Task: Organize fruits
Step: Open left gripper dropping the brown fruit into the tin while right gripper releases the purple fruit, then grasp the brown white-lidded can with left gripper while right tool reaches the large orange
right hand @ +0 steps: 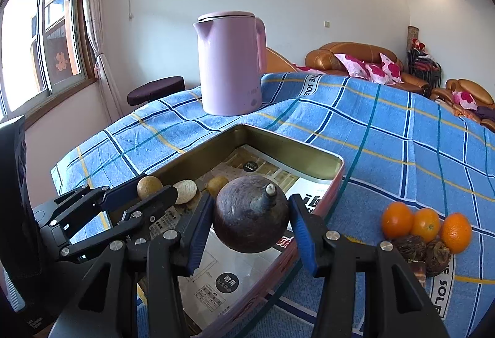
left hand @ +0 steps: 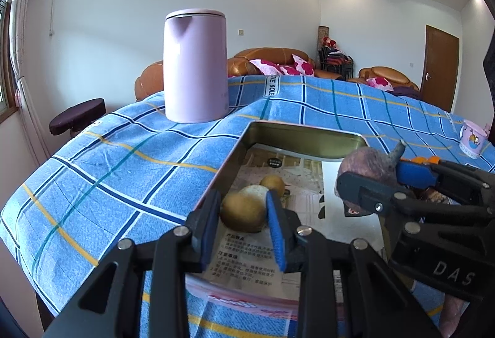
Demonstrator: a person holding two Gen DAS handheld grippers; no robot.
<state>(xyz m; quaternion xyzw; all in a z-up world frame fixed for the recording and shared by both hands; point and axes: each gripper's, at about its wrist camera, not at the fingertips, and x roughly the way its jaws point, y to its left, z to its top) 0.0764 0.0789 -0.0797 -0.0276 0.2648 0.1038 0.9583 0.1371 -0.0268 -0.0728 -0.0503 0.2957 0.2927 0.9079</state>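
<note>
An open metal tin [left hand: 297, 133] [right hand: 278, 146] lined with printed paper lies on the blue checked cloth. My left gripper [left hand: 243, 195] [right hand: 157, 184] is low inside it. Its jaws stand open around a brown round fruit [left hand: 243, 214] [right hand: 149, 187] that rests on the paper. A pale round fruit [left hand: 254, 192] [right hand: 185, 191] and another brown one [left hand: 273, 182] [right hand: 217, 184] lie just behind. My right gripper [right hand: 250, 198] [left hand: 371, 177] is shut on a dark purple fruit [right hand: 250, 215] [left hand: 366, 164] with a grey stem, held above the tin's right half.
A pink kettle [left hand: 195, 68] [right hand: 230, 65] stands beyond the tin. Three oranges [right hand: 426, 225] and some dark brown fruits [right hand: 408, 248] lie on the cloth to the right of the tin. A small patterned cup [left hand: 471, 140] sits far right. Sofas stand behind the table.
</note>
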